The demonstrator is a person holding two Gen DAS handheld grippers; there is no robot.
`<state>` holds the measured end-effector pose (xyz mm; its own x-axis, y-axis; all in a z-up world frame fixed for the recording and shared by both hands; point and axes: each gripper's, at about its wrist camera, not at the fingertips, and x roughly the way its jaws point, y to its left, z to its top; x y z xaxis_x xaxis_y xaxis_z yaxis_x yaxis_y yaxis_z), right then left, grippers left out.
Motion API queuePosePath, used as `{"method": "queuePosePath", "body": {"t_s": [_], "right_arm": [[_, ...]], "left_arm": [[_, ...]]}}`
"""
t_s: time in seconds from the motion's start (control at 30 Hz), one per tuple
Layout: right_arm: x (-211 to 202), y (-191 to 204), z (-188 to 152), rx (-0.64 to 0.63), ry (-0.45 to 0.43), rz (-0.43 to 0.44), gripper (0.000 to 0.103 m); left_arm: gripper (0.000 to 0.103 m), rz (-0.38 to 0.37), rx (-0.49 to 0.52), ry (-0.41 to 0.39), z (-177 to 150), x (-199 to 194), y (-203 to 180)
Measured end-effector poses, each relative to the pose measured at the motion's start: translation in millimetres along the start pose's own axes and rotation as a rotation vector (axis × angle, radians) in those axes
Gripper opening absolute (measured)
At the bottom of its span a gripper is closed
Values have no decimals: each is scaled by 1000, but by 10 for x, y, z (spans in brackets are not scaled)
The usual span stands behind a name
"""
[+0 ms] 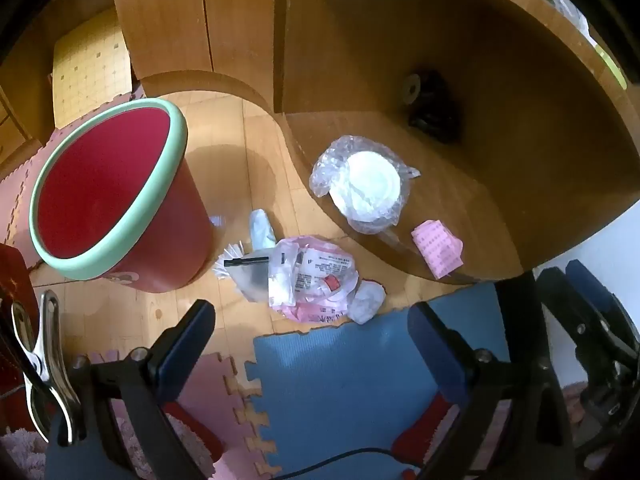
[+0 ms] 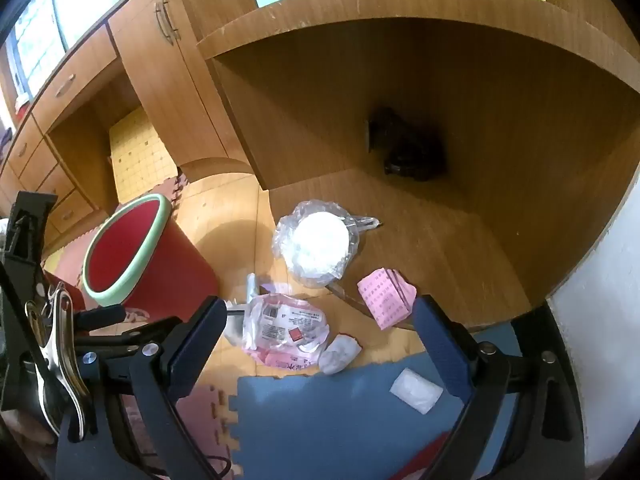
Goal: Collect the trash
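Both your left tongs (image 1: 308, 344) and right tongs (image 2: 320, 344) hang wide open and empty above the litter. The red bin (image 1: 108, 196) stands on the wooden floor to the left, just beside the pink printed wrapper (image 1: 314, 280) and the crumpled white tissue (image 1: 366, 300). The bubble-wrapped white lid (image 1: 366, 188) and pink note paper (image 1: 438, 250) lie on the low shelf (image 1: 500, 184). Start with the wrapper nearest the bin: come down straight, straddle its bulk, and pinch the crumpled middle, not a loose edge that may slip.
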<state>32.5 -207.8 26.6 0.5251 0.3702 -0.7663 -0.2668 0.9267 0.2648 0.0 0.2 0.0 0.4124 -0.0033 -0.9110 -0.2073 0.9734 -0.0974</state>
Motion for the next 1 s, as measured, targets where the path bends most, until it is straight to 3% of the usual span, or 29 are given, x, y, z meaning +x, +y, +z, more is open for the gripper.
{"method": "queuePosePath", "body": {"t_s": [1.0], "right_arm": [[7,-1,6,-2,-4,-1,96]], "left_arm": [[99,-2,7,-3,-13,20,-5]]}}
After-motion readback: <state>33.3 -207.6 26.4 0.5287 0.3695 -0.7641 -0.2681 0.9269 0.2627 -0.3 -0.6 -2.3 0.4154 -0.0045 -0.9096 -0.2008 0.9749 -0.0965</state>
